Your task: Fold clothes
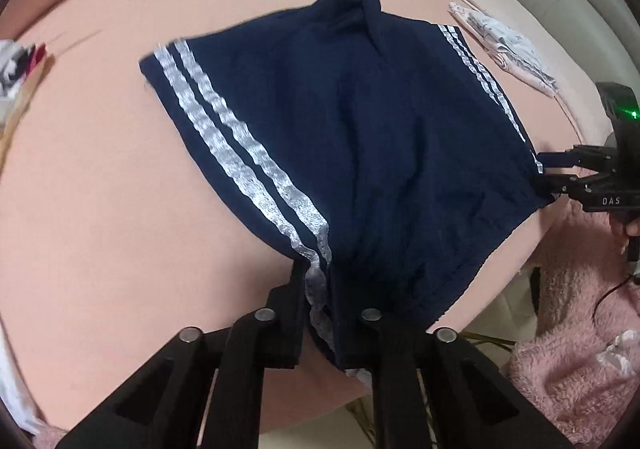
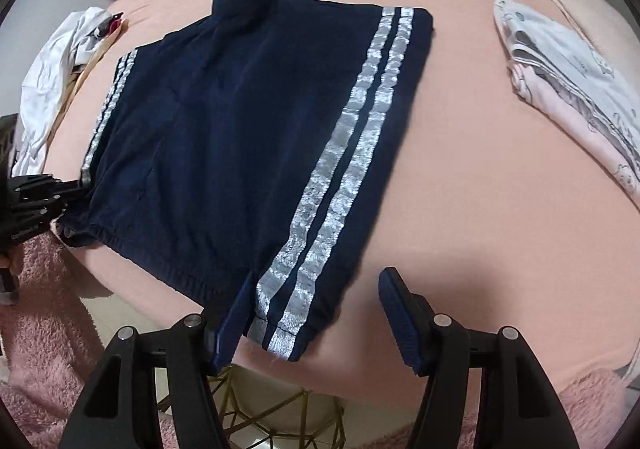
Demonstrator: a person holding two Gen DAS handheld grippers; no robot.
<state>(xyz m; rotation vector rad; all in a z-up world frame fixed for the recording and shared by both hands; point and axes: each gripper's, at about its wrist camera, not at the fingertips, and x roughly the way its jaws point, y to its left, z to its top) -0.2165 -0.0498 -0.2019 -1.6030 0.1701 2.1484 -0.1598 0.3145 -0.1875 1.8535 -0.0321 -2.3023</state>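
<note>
Navy shorts (image 1: 360, 137) with silver side stripes lie flat on a peach-covered surface (image 1: 100, 189); they also show in the right wrist view (image 2: 240, 137). My left gripper (image 1: 324, 313) is shut on the waistband corner by the striped edge, and shows at the left of the right wrist view (image 2: 70, 189). My right gripper (image 2: 308, 313) is open, its jaws on either side of the other striped waistband corner, the cloth lying loose between them. In the left wrist view the right gripper (image 1: 548, 173) sits at the far waistband corner.
A folded stack of light patterned and pink clothes (image 2: 572, 89) lies to the right of the shorts. A heap of white clothes (image 2: 52, 89) lies at the left. Pink fluffy fabric (image 2: 40, 309) hangs near the front edge. A gold wire stand (image 2: 256, 409) is below.
</note>
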